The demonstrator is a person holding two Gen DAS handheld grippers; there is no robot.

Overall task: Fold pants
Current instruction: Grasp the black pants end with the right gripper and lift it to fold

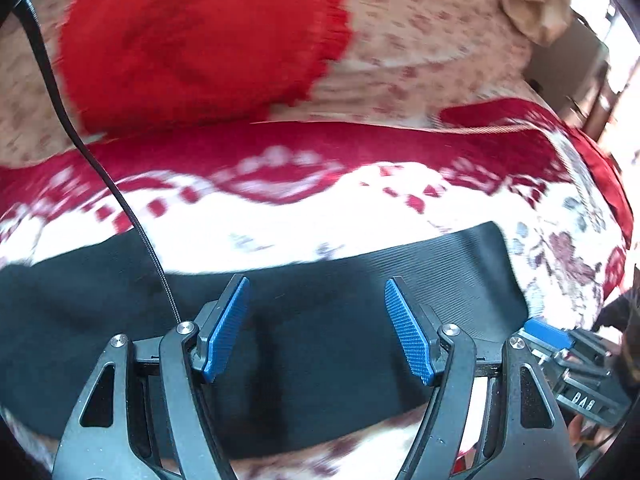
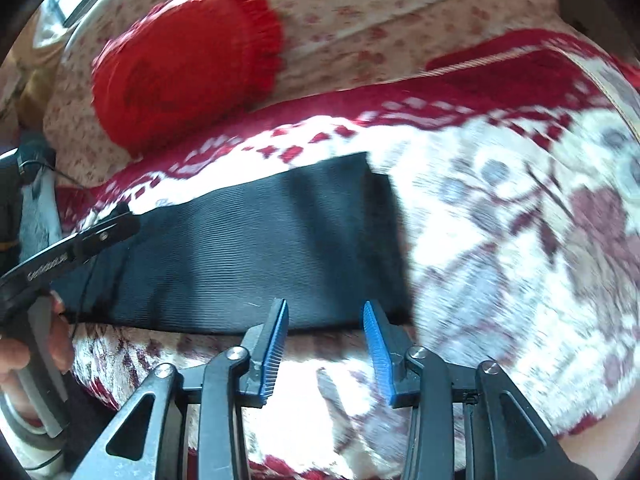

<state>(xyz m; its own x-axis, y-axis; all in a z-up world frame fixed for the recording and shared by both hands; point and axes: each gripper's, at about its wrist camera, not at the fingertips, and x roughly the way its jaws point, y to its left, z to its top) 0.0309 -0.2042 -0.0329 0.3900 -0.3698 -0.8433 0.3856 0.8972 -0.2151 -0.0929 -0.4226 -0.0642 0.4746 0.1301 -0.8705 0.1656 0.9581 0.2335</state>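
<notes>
The pants are seen laid flat as a narrow black strip on the blanket, so at least one fold is judged done (a final fold probably remains). Both the left gripper and right gripper are held spread, empty. A red cushion lies far.

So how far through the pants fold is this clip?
Well along, it seems: the black pants lie flat as a narrow band on the floral blanket. Nothing is in hand; the left gripper and right gripper are both open. Probably left: folding the band shorter.
</notes>
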